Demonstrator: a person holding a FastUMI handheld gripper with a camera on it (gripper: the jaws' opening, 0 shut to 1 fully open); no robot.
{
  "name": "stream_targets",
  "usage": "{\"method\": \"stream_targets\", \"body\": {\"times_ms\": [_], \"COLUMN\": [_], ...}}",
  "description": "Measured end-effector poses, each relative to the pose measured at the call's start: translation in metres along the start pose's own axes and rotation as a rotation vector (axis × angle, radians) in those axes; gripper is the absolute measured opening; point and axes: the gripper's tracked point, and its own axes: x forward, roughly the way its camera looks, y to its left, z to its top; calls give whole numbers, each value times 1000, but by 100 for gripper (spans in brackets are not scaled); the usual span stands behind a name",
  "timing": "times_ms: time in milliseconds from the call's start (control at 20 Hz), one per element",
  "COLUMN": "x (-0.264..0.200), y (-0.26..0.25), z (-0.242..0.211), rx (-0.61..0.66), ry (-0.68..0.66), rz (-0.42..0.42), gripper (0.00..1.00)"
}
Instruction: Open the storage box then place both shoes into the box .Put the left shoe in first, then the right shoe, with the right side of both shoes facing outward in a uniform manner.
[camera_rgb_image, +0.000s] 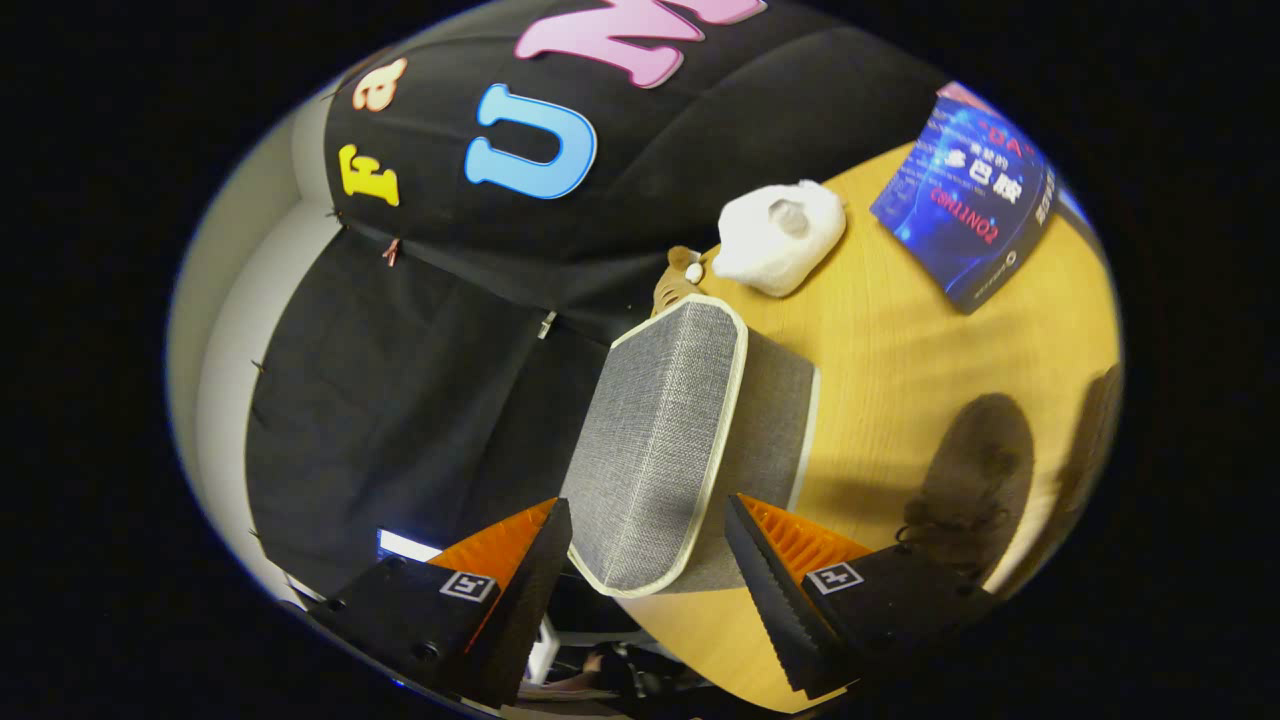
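Observation:
A grey fabric storage box (665, 430) with cream trim stands on the wooden table (900, 340), its lid down. Its near end lies between my fingers. My gripper (645, 505) is open: the left finger sits at the box's edge, and a small gap shows beside the right finger (765, 575). Beyond the right finger a dark lace-up shoe (975, 480) lies on the table. A second dark shoe (1095, 430) lies past it, partly cut off. The whole scene appears rolled to one side.
A white plush lump (780, 235) and a small brown toy (680, 275) lie beyond the box near the table's edge. A blue book (965, 195) lies farther along the table. Black cloth hangs off the table's side by the left finger.

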Motion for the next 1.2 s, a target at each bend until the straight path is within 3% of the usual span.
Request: {"method": "stream_targets", "body": {"times_ms": [150,400,650,700,750,900,1000,1200], "x": [14,38,52,52,52,46,35,25], "y": [-15,-32,-17,-19,-22,-21,-10,19], "z": [-1,-3,-1,-3,-5,-6,2,5], "rx": [125,218,304,305,302,313,290,214], "ry": [66,116,105,105,114,129,94,64], "rz": [44,98,202,203,200,215,249,286], "gripper": [96,96,93,79,71,30,11,5]}}
